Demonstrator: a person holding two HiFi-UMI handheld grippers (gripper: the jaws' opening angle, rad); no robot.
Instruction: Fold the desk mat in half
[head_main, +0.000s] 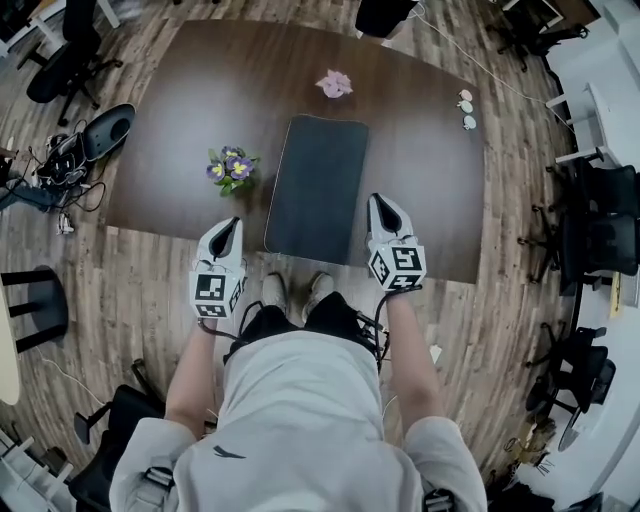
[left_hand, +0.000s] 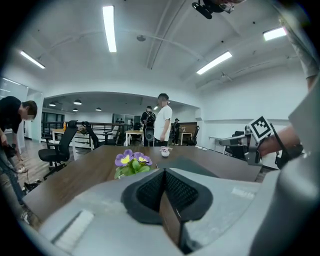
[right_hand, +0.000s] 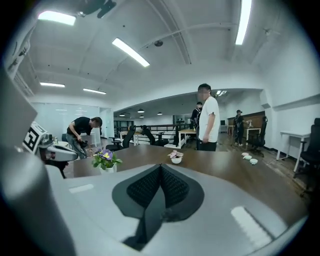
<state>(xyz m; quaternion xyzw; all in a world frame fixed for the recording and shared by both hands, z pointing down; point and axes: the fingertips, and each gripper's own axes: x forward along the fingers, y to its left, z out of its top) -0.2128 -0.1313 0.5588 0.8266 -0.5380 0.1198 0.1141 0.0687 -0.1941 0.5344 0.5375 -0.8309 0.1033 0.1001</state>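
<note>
the dark desk mat lies flat and unfolded on the brown table, its near short edge at the table's front edge. the left gripper and right gripper flank that edge, each with jaws pressed together on nothing. purple flowers stand just left of the mat.

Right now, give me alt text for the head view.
A dark desk mat lies flat and unfolded on a brown table, seen from above, with the person's left tongs and right tongs shut and empty at either side of its near edge. A pot of purple flowers stands left of the mat and a pink flower bowl beyond it.
</note>
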